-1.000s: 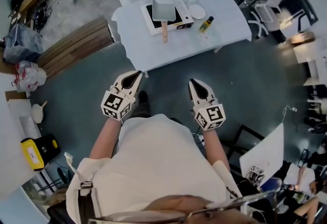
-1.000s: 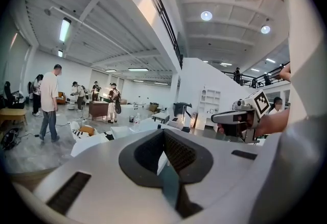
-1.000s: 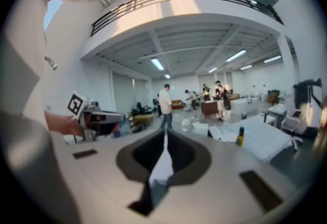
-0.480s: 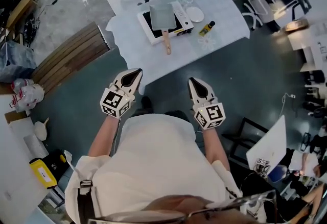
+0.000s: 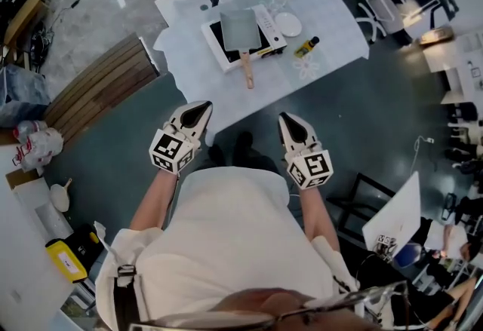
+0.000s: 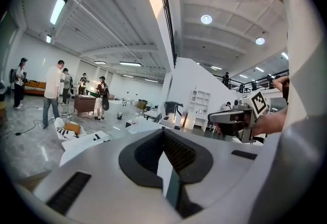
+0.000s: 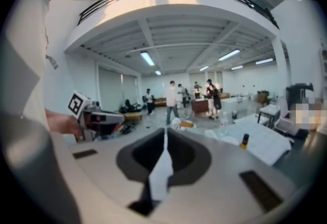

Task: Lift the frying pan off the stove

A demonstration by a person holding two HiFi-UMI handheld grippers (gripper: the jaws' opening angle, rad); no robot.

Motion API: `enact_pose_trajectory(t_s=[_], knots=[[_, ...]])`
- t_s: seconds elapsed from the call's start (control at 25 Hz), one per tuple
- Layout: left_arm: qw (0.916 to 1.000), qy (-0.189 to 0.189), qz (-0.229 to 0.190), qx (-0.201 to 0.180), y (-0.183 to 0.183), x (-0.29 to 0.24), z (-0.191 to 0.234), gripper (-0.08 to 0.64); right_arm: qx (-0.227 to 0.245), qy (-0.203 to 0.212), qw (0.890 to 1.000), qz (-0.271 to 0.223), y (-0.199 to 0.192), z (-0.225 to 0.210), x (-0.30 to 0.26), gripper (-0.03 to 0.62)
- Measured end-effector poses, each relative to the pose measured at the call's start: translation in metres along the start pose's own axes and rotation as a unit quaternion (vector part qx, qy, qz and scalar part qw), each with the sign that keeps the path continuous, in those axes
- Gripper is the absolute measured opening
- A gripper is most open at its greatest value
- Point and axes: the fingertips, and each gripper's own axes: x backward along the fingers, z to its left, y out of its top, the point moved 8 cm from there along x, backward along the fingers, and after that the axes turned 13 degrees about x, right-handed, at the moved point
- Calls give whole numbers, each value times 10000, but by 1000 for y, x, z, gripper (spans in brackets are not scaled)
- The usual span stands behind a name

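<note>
Frying pan [image 5: 240,28] on stove [image 5: 267,19] by table [image 5: 332,24] far edge, left gripper [image 5: 201,109] and right gripper [image 5: 287,122] both closed, empty, off table's near edge

Left gripper [image 5: 202,108]: jaws pressed together, nothing between them, tips pointing forward and a touch inward.
Right gripper [image 5: 285,121]: jaws closed as well, empty, tips forward.
Marker cubes: left cube [image 5: 170,152] and right cube [image 5: 311,169] sit at the body end.
Arms: left forearm [image 5: 151,205] and right forearm [image 5: 317,216] bare, bent at the elbows, held out ahead of the torso.
Spacing: grippers side by side, well apart.
</note>
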Motion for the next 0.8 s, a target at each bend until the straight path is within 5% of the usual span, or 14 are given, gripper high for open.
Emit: enact_pose_trajectory(t_s=[0.48, 0.8], knots=[[9989, 400, 119, 220, 6, -63, 21, 29, 33, 732, 9973, 4, -9, -64, -80, 35], [9925, 512, 371, 1043, -5, -128, 49, 31, -360, 1695, 9837, 475, -42, -107, -140, 37]])
